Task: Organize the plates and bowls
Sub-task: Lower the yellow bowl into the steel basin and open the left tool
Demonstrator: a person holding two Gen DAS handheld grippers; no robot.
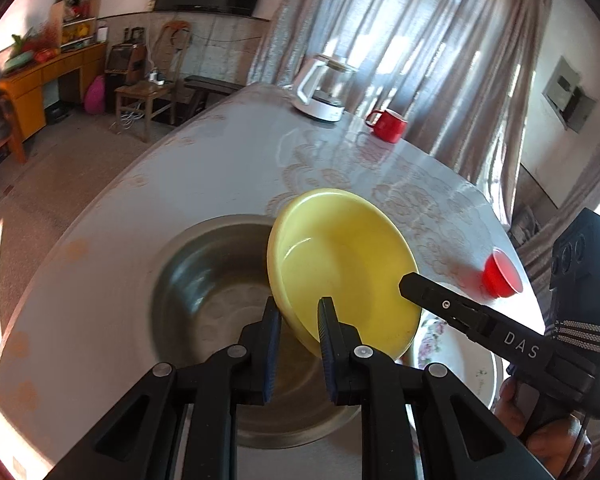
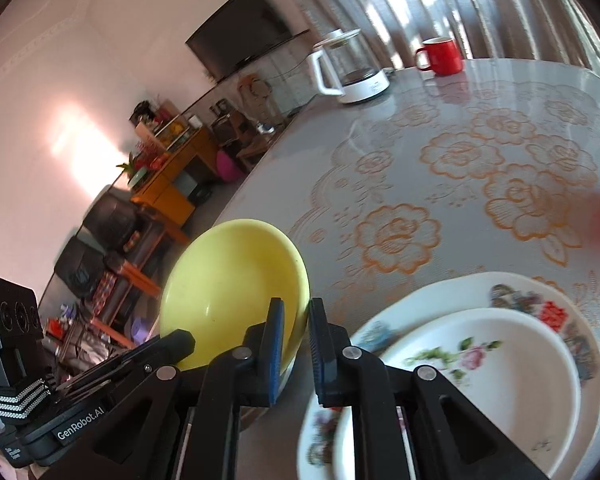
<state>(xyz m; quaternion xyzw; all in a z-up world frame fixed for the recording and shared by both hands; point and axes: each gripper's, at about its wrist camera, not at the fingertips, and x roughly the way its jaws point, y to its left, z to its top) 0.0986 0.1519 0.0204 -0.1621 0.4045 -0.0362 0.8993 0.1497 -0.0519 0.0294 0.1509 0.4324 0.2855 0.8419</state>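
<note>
Yellow bowl [image 1: 340,268], tilted and lifted clear of the desk [image 1: 112,208], pinched at opposite sides of its rim by 2 grippers. Nearest the left wrist camera, the left gripper [image 1: 298,320] has its fingers [image 1: 327,330] clenched on the rim edge closest to that camera, 1 finger inside the bowl and 1 outside. The right gripper [image 2: 296,320] likewise grasps the rim: its fingers [image 2: 275,332] straddle the edge nearest its own camera, and in the left view its tip reaches in from the right of the bowl. Neither hand is nearer; both already hold.

Just beneath and to the left of the yellow bowl sits a steel basin [image 1: 204,280]; to the bowl's right lies a flowered plate [image 2: 520,292] carrying a white flowered bowl [image 2: 500,360]. By judgement, the coming move turns on this choice: the yellow bowl's open face leans toward the basin side, so lowering it there, or swinging it right onto the white bowl, requires levelling it first.

Beyond the bowl stand a red cup [image 1: 502,274], then a red mug [image 1: 388,120] and a white kettle [image 1: 320,88] at the desk's far edge.
</note>
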